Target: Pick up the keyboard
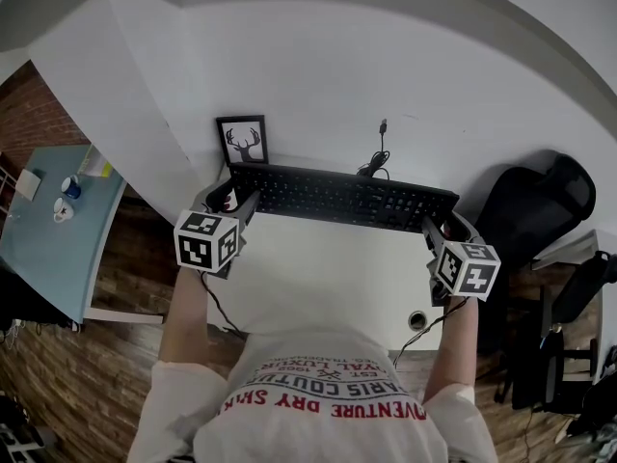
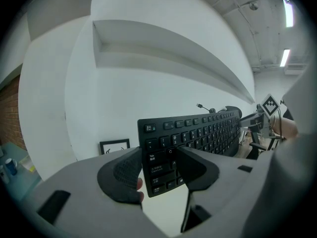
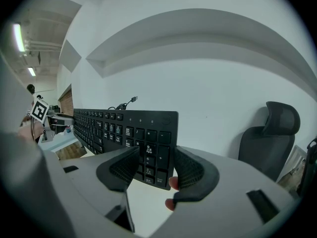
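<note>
Though slightly nose-down, left gripper (image 1: 241,199) and right gripper (image 1: 431,228) fingers tight on keyboard (image 1: 337,196).

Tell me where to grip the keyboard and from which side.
Grip the keyboard by its short ends, one gripper from each side, as the left gripper and right gripper do. It is long, thin and flat, so end grips likely keep it level.

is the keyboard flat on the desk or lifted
Lifted: left gripper and right gripper clamp the keyboard ends, desk showing beneath.
</note>
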The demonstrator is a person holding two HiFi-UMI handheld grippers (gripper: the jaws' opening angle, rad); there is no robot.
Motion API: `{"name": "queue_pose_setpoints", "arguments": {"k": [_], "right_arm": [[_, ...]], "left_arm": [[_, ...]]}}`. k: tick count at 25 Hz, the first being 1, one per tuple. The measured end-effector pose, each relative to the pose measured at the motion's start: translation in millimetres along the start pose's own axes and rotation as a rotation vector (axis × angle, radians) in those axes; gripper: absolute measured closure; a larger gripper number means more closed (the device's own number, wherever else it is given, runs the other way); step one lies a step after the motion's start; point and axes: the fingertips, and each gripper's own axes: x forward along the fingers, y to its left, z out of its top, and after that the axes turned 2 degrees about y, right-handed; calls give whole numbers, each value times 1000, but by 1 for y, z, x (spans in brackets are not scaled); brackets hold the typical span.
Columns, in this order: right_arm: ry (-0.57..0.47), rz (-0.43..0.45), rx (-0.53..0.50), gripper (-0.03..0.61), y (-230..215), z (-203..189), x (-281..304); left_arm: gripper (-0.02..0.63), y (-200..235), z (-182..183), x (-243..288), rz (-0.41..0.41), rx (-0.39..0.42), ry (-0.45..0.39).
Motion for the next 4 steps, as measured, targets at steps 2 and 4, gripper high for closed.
{"name": "queue_pose_setpoints", "arguments": {"k": [2, 4], "right_arm": [[0, -3, -4, 341, -1, 1, 0], [0, -6, -7, 341, -1, 1, 0]], "left_arm": [[383, 0, -1, 1, 0, -1, 2], [383, 0, -1, 3, 0, -2, 4]]}}
